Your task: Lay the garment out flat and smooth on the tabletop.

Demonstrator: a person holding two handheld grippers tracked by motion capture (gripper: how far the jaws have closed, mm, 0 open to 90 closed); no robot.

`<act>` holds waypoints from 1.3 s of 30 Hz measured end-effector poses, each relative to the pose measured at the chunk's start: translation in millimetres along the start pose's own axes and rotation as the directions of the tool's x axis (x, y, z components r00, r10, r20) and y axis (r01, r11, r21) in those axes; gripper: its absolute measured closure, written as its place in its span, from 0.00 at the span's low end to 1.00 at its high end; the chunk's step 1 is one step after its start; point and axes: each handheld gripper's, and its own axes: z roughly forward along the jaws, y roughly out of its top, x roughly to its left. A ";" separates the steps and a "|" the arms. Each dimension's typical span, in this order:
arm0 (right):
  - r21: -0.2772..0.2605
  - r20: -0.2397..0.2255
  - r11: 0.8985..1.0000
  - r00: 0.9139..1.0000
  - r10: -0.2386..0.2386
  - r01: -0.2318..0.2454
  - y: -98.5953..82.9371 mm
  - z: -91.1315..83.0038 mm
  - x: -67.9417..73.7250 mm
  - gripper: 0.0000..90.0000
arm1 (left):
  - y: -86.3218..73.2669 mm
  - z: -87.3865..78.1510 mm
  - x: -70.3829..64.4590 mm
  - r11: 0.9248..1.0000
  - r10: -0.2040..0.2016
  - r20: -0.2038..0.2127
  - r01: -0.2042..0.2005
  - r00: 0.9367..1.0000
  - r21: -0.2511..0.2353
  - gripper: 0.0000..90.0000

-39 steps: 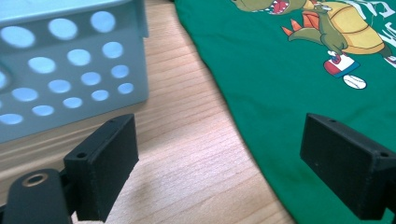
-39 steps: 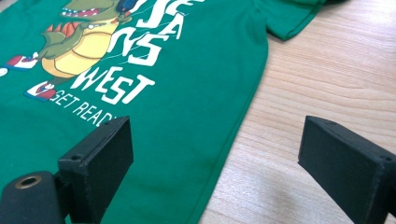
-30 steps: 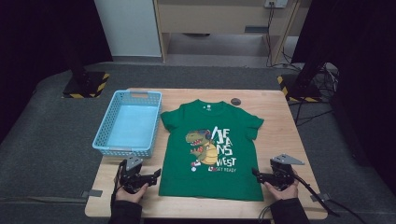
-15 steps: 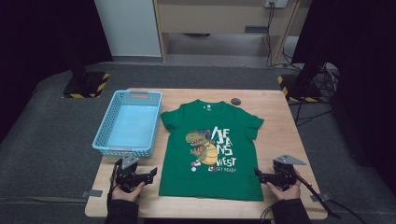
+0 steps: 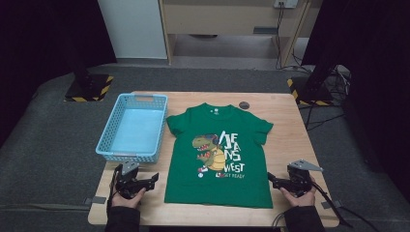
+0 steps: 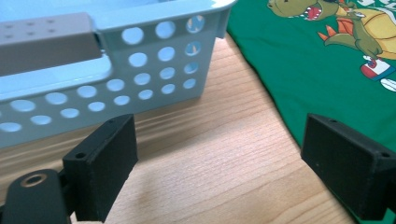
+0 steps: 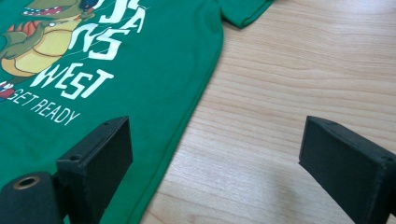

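A green T-shirt [image 5: 217, 154] with a dinosaur print lies flat in the middle of the wooden table [image 5: 285, 130], neck toward the far side. My left gripper [image 5: 153, 178] rests near the table's front left, just left of the shirt's lower hem, jaws wide open and empty. In the left gripper view the shirt's edge [image 6: 299, 70] runs beside the right jaw. My right gripper [image 5: 270, 178] sits at the front right, open, just right of the hem. In the right gripper view the shirt's side edge [image 7: 116, 70] passes near the left jaw, over bare wood.
A light blue perforated basket [image 5: 133, 128] stands at the table's left, just beyond my left gripper; its wall [image 6: 140, 60] is close in the left gripper view. A small dark round object [image 5: 244, 105] lies near the far edge. Dark floor surrounds the table.
Both grippers have shifted slightly along the front edge; the shirt and basket have not moved.
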 end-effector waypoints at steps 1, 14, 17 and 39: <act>-0.002 0.003 1.000 1.000 0.003 -0.003 -0.1 -0.6 -1.3 0.10 | -0.2 -0.6 1.0 1.000 -0.003 -0.003 0.003 1.000 -0.002 0.11; -0.004 0.025 1.000 0.999 0.029 -0.029 -1.7 -4.5 -13.6 0.10 | -3.8 -6.3 14.4 1.000 -0.028 -0.031 0.028 0.999 -0.005 0.11; 0.003 0.031 1.000 0.999 0.030 -0.030 -2.4 -4.7 -16.0 0.10 | -4.7 -8.0 17.8 0.999 -0.035 -0.038 0.035 0.999 -0.006 0.11; 0.006 0.067 0.998 0.996 0.059 -0.059 -5.6 -11.3 -35.3 0.10 | -14.0 -23.8 48.0 0.997 -0.076 -0.084 0.077 0.994 0.004 0.10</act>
